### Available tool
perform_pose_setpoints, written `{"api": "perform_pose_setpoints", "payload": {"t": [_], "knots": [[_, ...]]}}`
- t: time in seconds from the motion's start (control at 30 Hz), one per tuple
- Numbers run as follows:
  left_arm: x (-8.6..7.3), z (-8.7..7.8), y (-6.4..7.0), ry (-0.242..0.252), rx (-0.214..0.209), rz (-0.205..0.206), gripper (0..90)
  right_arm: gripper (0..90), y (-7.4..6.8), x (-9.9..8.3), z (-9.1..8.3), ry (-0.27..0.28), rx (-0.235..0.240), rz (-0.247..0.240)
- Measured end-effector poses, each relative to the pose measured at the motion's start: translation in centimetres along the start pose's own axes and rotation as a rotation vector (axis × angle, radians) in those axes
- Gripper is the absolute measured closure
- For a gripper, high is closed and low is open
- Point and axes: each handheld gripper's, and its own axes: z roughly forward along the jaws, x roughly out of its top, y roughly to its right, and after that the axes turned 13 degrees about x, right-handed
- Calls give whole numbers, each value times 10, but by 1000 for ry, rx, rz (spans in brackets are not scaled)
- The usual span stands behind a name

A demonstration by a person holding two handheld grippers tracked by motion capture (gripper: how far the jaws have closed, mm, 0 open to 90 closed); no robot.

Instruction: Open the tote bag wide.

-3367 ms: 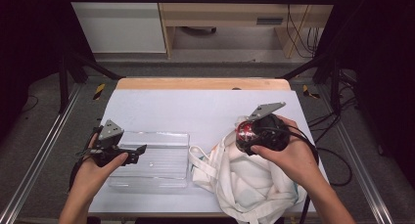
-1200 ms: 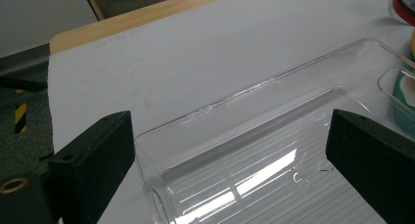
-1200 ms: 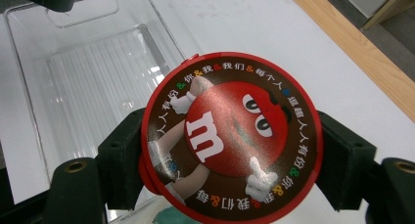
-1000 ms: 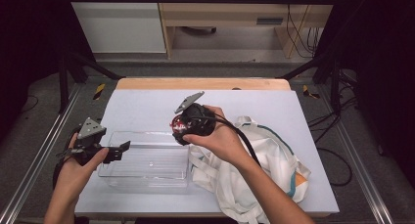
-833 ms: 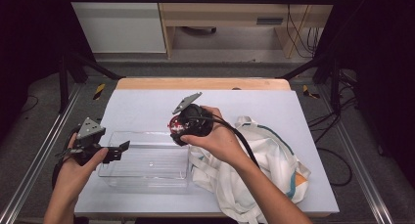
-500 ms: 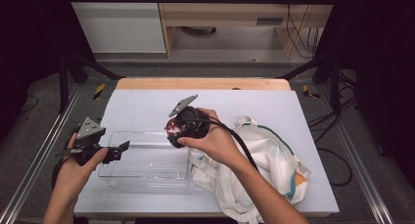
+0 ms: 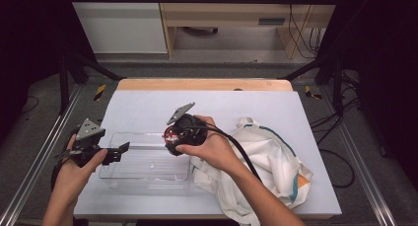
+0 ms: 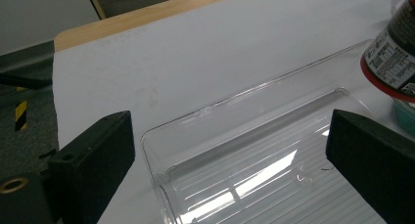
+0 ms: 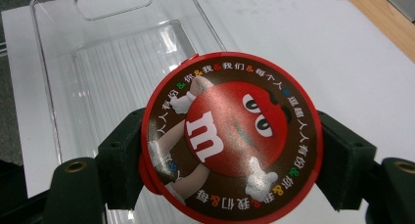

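A round red-and-brown candy tub with a cartoon lid is clamped between the jaws of my right gripper. In the high view that right gripper holds the tub at the right end of a clear plastic bin. The bin lies below the tub and holds nothing. My left gripper is at the bin's left end. Its jaws stand wide apart in the left gripper view, where the left gripper straddles the bin's corner without pinching it. The tub hangs at the right edge of that view.
A crumpled white cloth bag with teal trim lies right of the bin, under my right forearm. The white tabletop has a wooden strip along its far edge. Metal rails run along both sides.
My right gripper has carried the tub leftwards from above the bag to the bin's right end. The left gripper shifted a little left and stays open.
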Motion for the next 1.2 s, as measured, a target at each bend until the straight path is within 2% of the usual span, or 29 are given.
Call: {"api": "perform_pose_setpoints", "payload": {"t": [0.9,1.2], "knots": [[0,0,-1,2,-2,-3,45,260,1,-13,21,-50,28,-12],[-1,0,-1,-1,-3,-5,43,260,4,-19,24,-57,29,2]]}}
